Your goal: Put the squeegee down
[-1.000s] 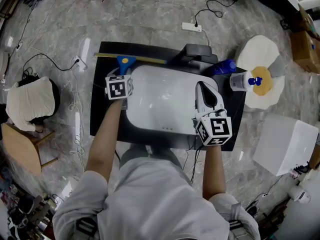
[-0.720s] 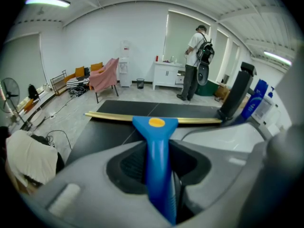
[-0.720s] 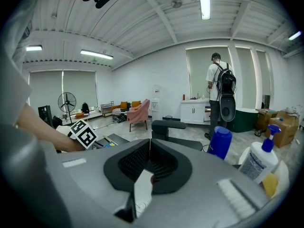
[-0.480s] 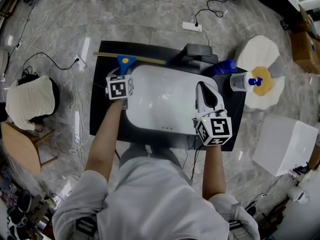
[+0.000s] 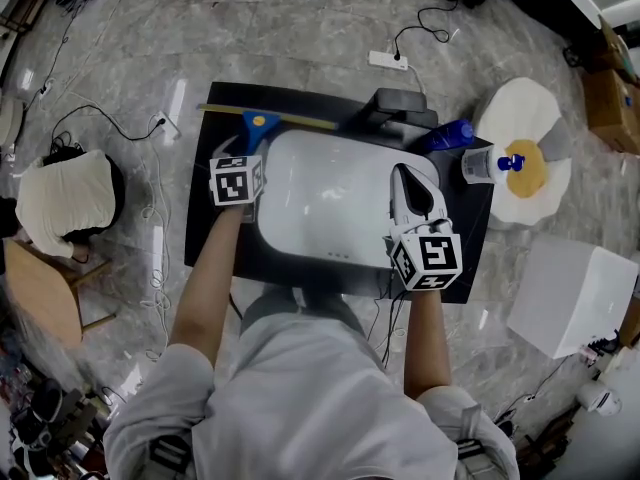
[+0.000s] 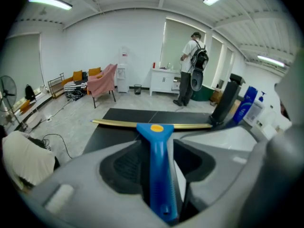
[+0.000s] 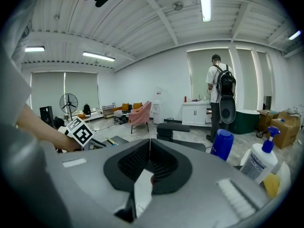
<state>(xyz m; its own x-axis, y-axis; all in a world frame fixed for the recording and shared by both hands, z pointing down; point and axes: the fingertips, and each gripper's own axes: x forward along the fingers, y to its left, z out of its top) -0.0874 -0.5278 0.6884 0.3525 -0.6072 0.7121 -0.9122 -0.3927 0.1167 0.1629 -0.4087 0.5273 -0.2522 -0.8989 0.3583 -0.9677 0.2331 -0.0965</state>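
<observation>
Squeegee (image 5: 258, 121) is resting with its blade on the black table (image 5: 215, 233), far left, just beyond the white basin (image 5: 330, 198); left gripper (image 5: 243, 153) is opening its jaws, blue handle between them, pads clear; right gripper (image 5: 410, 193) is sitting closed, empty, over the basin's right side; set-down looking nearly done, only the left gripper's pull-away remaining.

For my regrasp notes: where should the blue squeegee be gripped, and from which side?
Grip the squeegee by its straight, narrow blue handle, from the free end, opposite the brass blade. It points straight at the left tongs, whose jaws are opening around it; the blade lies crosswise.
</observation>
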